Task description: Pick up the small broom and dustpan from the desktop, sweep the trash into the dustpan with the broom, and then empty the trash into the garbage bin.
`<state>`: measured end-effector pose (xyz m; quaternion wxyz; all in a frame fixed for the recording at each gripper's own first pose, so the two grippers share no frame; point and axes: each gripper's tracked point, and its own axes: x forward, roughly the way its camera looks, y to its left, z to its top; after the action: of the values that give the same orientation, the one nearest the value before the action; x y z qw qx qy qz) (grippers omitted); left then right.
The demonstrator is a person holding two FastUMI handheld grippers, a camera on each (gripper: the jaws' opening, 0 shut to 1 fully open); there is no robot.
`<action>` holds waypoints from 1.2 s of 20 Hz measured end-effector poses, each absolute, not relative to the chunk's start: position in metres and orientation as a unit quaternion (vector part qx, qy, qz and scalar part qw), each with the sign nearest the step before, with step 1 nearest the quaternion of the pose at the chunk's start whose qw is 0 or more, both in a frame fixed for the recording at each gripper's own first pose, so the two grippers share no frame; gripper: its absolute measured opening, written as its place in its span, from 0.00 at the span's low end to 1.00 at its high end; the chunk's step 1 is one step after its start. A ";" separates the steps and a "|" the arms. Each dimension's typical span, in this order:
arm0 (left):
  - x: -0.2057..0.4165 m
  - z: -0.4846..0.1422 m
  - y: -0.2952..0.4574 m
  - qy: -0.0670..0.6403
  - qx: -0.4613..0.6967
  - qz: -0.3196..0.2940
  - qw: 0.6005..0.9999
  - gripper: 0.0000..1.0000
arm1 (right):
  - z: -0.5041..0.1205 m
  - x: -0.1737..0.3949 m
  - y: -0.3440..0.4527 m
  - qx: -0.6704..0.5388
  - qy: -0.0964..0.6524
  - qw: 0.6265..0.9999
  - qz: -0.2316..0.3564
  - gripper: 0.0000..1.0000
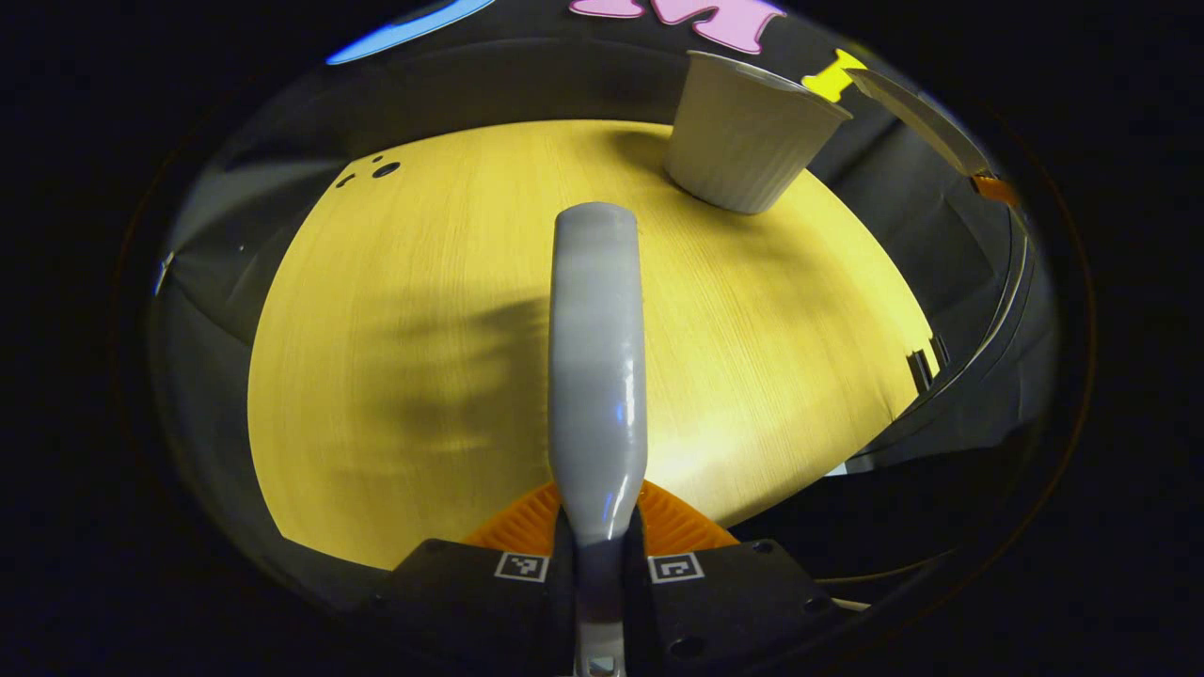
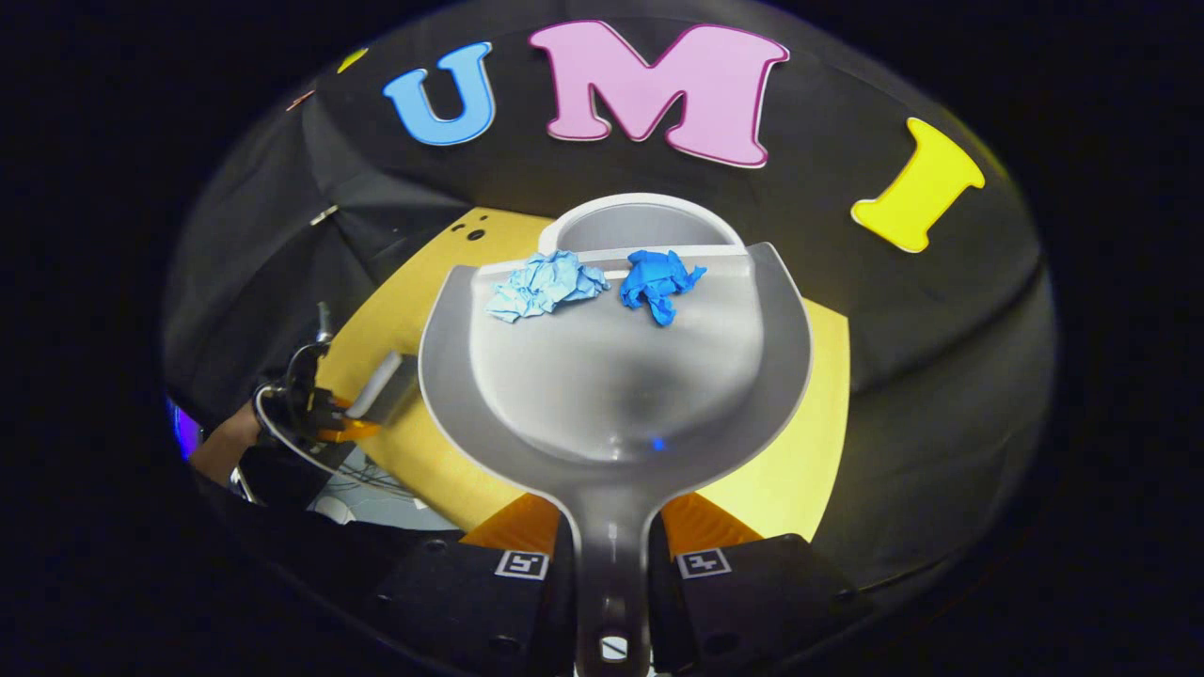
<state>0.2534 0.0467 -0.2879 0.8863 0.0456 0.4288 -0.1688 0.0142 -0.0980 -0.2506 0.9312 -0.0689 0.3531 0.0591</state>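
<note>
- In the left gripper view we see our left gripper (image 1: 600,555) with its jaws closed tight on the grey handle of the small broom (image 1: 598,367); both fingers press against it from either side.
- The broom handle runs straight ahead from the jaws, above the yellow wood-grain worktop (image 1: 395,357), and casts a soft shadow on the worktop to its left.
- Farther off, near the worktop's far edge and to the right of the handle, stands the garbage bin (image 1: 748,141), a pale ribbed tub, upright on the worktop.
- In the right gripper view our right gripper (image 2: 611,564) has its jaws shut on the grey stem of the dustpan (image 2: 611,385), one finger on each side.
- The dustpan spreads out ahead of the jaws, held above the worktop (image 2: 809,451).
- Two crumpled paper balls lie in the pan at its far lip: a pale blue one (image 2: 546,285) on the left and a deeper blue one (image 2: 658,280) just beside it on the right, near each other but apart.
- Right behind the pan's far lip we see the garbage bin's rim (image 2: 640,212); the pan's edge overlaps it.
- At the left of this view the other gripper, held by a hand (image 2: 221,440), carries the broom over the worktop's edge.
</note>
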 end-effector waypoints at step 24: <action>0.257 -0.270 0.054 0.406 0.000 -0.161 0.900 0.24 | -0.232 0.163 -0.172 -0.314 0.311 0.890 -0.108 0.34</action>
<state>0.2571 0.0536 -0.2695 0.8997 0.0004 0.4058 -0.1607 0.1628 -0.1718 -0.2322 0.8904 -0.3142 0.3110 -0.1083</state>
